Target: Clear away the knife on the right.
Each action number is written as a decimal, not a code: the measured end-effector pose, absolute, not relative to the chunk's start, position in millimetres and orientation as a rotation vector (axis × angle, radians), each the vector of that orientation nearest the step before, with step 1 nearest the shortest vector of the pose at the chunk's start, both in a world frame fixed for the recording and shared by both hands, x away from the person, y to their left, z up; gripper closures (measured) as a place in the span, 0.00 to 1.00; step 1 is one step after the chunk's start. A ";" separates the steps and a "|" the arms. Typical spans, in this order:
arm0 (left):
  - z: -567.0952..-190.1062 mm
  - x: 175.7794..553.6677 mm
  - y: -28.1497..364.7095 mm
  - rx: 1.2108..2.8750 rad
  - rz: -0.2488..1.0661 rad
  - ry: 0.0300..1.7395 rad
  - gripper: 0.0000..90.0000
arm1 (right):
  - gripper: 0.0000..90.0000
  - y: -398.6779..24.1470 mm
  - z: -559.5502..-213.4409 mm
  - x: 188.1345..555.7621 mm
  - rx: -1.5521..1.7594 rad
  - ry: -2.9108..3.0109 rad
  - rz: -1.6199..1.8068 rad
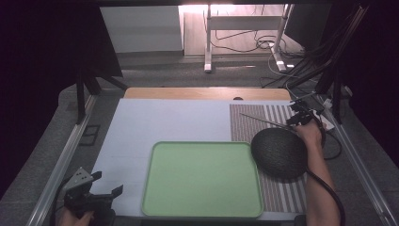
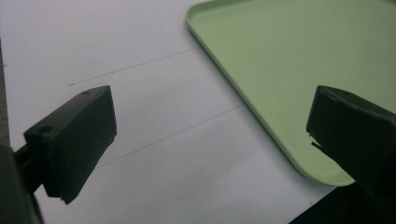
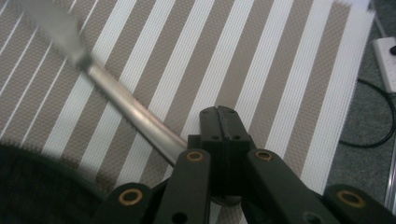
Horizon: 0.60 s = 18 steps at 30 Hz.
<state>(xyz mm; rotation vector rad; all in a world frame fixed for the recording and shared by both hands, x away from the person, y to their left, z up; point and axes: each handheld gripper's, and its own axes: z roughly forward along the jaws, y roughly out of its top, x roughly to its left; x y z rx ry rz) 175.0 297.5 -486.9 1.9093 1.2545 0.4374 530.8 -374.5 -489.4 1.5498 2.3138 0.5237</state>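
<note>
A: How are the jaws of the right gripper (image 3: 223,112) set?

B: They are seen pressed together in the right gripper view, with no gap between the pads. A long, slim metal utensil with a silver handle (image 3: 135,116) is clamped at its near end, and the shaft runs out from the jaws up and to the left.

A: How does that utensil look?

B: The handle is smooth, shiny and rounded; towards the far end it widens into a flatter, duller part, which is blurred, so its exact form cannot be told. In the high view the metal utensil (image 1: 263,120) is seen as a thin line stretching leftwards from the right gripper (image 1: 295,119).

A: What lies beneath it?

B: A woven placemat with brown and white stripes (image 3: 280,74) is spread under the jaws. A dark, round, textured bowl (image 1: 278,153) sits just below the gripper, on the person's side of it.

A: And the left gripper (image 1: 107,182)?

B: Its jaws are held wide apart, and nothing is gripped or touched. Between them a white table cover (image 2: 154,140) is seen, and the corner of a pale green rectangular plastic tray (image 2: 280,60) lies by the right-hand jaw.
</note>
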 end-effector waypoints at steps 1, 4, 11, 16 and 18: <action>-486.9 175.1 297.2 1.912 0.437 1.253 0.03 | 1.00 -375.0 -488.7 528.1 1.540 2.331 0.506; -486.8 175.5 296.7 1.919 0.439 1.250 0.03 | 1.00 -376.0 -487.5 520.5 1.519 2.383 0.495; -486.7 176.2 296.1 1.923 0.437 1.244 0.03 | 1.00 -376.0 -485.5 513.2 1.550 2.423 0.478; -486.9 176.5 296.9 1.919 0.431 1.247 0.03 | 0.81 -377.6 -466.2 513.2 1.556 2.339 0.642; -486.9 176.4 296.9 1.918 0.430 1.246 0.03 | 0.71 -374.3 -460.9 513.0 1.533 2.335 0.675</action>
